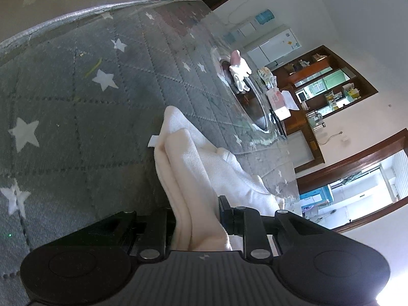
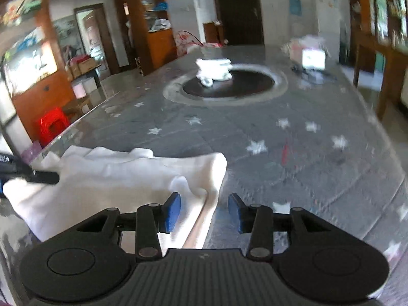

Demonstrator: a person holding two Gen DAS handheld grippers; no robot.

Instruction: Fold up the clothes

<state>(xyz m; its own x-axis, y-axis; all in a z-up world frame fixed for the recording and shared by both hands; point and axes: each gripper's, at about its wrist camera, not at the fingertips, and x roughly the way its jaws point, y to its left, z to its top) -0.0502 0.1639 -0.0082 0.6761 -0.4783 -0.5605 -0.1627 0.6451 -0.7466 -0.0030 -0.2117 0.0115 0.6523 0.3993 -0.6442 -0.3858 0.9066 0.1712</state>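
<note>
The white garment (image 1: 193, 168) lies bunched at the near edge of the desk (image 1: 76, 102), on the grey star-patterned cover under glass. In the left wrist view a doubled fold of it runs straight back between the jaws of the left gripper (image 1: 196, 219), which are closed on the cloth. In the right wrist view the same garment (image 2: 122, 178) spreads out to the left, and its near corner lies between the blue pads of the right gripper (image 2: 204, 211), whose jaws stand open and hold nothing; the left pad is touching or just over the cloth, I cannot tell which. The dark tip of the other gripper shows at the far left edge of that view.

Further out, a round dark turntable (image 2: 229, 84) carries another white bundle (image 2: 214, 72), well apart from the work.

The risk, as I judge it: if the right jaws close here they may catch only one layer or the bare edge, so the fold would come out skewed. The left grip holds several layers, and a pull could drag the whole piece off the desk edge.
</note>
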